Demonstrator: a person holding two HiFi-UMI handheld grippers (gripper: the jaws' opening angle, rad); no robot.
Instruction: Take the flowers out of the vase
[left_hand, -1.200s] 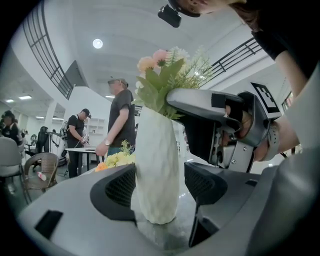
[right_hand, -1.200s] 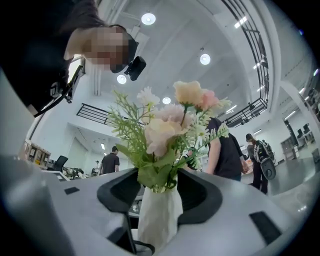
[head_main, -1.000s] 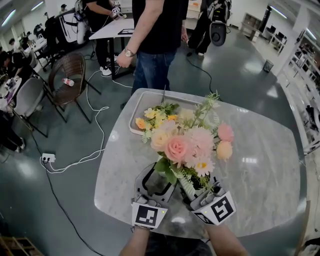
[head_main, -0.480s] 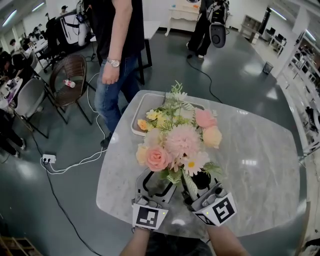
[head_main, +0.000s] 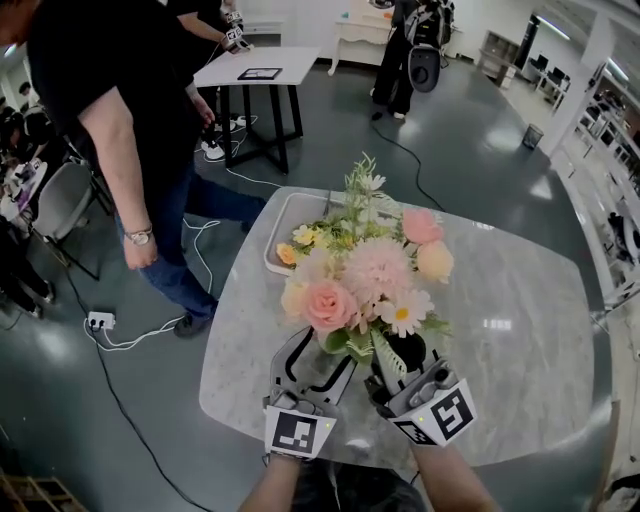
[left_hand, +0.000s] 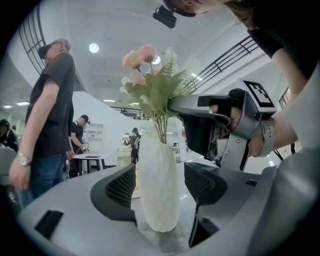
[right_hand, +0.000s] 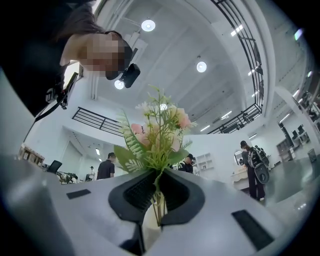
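Gripping flower stems (right_hand: 159, 150) w/ R tool (right_hand: 156, 187), L tool (left_hand: 159, 187) clamped on white vase (left_hand: 159, 165) holding them.

Light: bright, even, round ceiling lamps (right_hand: 148, 25) overhead | Glare: I see pale patches on the marble table (head_main: 520, 300) | Shadows: soft, faint | Edges: heavy fisheye bend, black corners in both gripper views | Focus: flowers (head_main: 360, 280) crisp

Marble table (head_main: 520, 320) bears a tray (head_main: 290, 213); person (head_main: 100, 90) stands beside
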